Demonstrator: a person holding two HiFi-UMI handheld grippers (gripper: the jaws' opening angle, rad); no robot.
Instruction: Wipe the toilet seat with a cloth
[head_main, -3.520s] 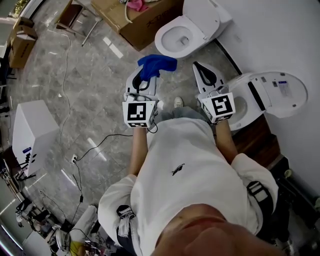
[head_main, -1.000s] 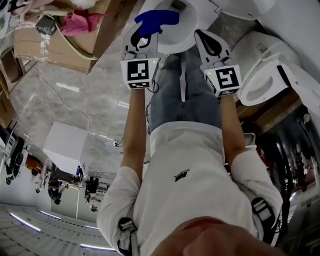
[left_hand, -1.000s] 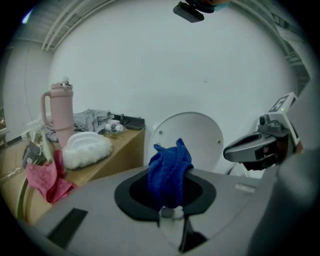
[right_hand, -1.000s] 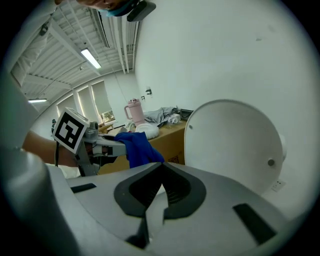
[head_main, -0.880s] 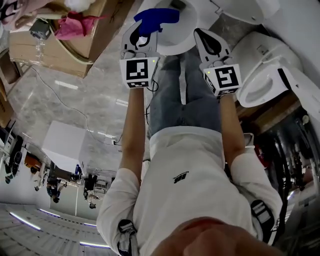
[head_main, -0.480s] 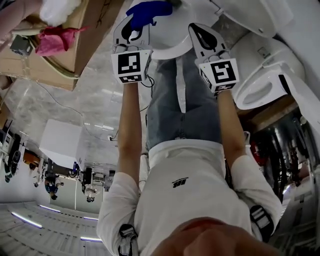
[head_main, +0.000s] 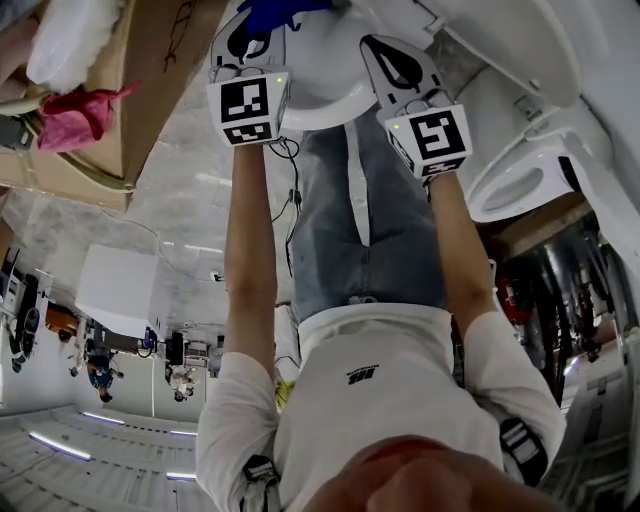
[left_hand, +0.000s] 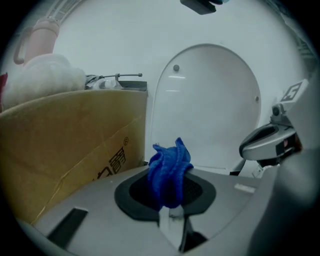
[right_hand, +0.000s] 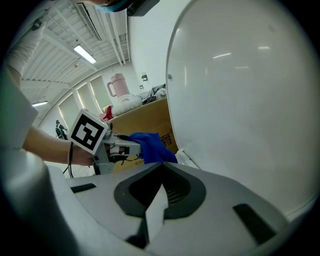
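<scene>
- While the left gripper (head_main: 258, 28) grips it tight, the blue cloth (left_hand: 170, 172) hangs bunched over the near-left rim of the toilet seat (head_main: 322, 95). Whether it touches the seat can't be told.
- Right gripper (right_hand: 156, 202) has its jaws pressed together on nothing and is held over the seat's near-right rim.
- Change: both grippers have pushed further over the seat than half a second ago. A few seconds back the cloth was well short of this toilet.
- Meaning: the approach looks about done and the wiping probably hasn't started. Next, lower the cloth onto the rim and sweep.
- Raised lid (left_hand: 210, 105) stands behind the seat.
- Cardboard box (head_main: 150, 70) sits just left of the seat.
</scene>
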